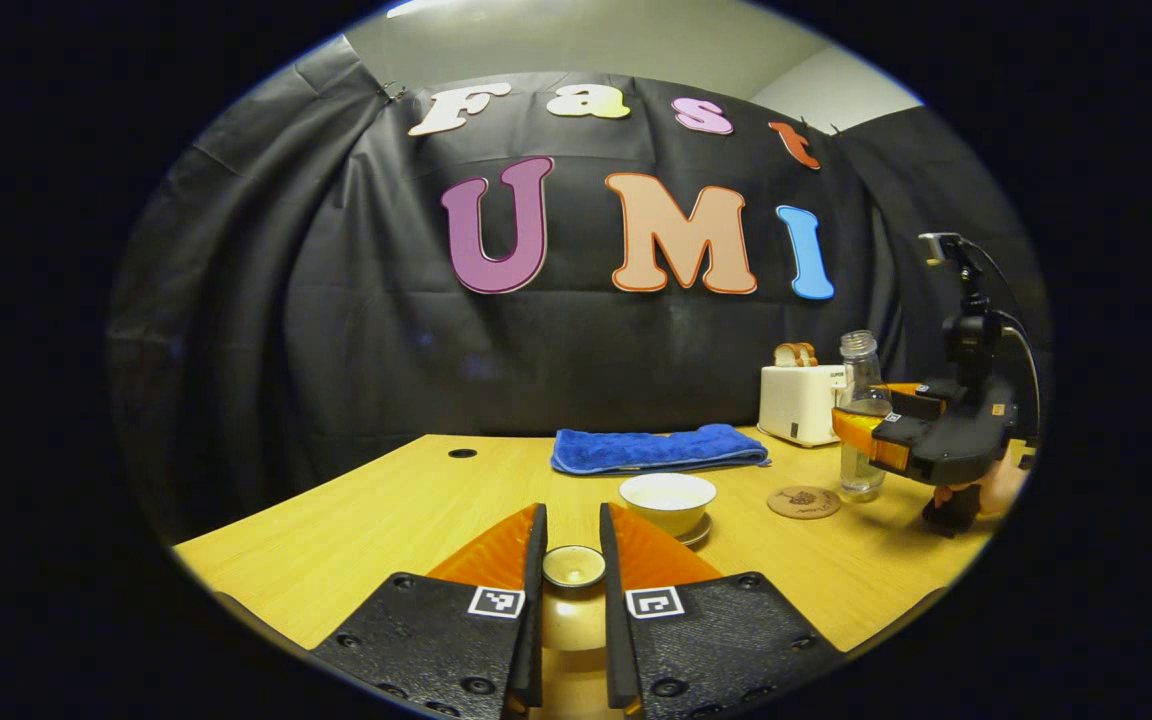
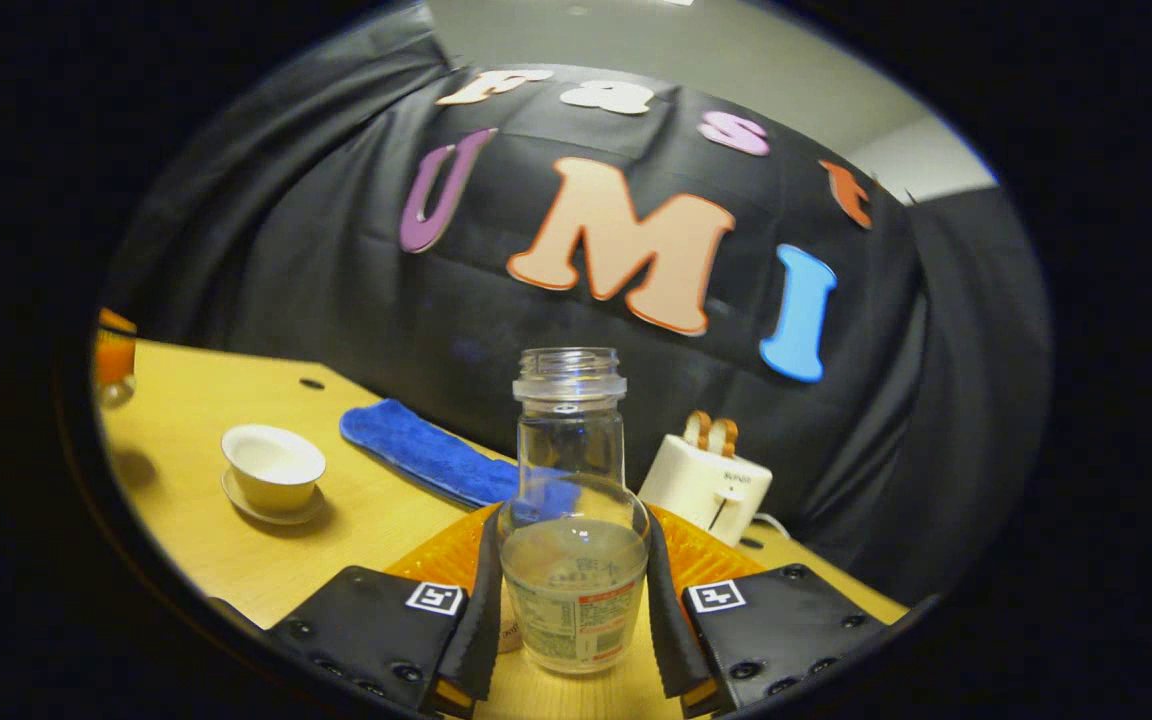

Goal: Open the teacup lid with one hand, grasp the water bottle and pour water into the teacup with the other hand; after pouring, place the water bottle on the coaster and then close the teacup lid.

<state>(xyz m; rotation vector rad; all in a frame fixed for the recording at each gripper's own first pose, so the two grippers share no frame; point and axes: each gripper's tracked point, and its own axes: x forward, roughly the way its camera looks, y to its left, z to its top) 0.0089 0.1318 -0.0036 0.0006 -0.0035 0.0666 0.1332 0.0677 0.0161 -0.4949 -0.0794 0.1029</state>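
While the left gripper (image 1: 573,590) keeps the teacup lid (image 1: 574,567) pinched by its knob, both fingers pressing on it and the lid held off the cup near the front of the wooden table (image 1: 356,520), the pour itself is the step in hand. Going left to right in the left gripper view, the open teacup (image 1: 667,500) sits on its saucer (image 1: 696,533) past the lid, a folded blue towel (image 1: 656,448) lies behind it, then the round coaster (image 1: 803,501), and just beside that the water bottle (image 1: 860,415) with the right gripper (image 1: 861,432) around it. A white toaster (image 1: 798,402) with bread stands behind.

In the right gripper view that gripper (image 2: 574,590) is clenched on the bottle (image 2: 573,540) low on its body, the bottle upright, uncapped and partly filled.

To pour well, I judge the bottle should be carried left over the coaster to the cup (image 2: 273,467), its mouth brought close above the rim, and then tipped slowly, since the wide open neck could gush. The lid should stay clear to the side, held level.
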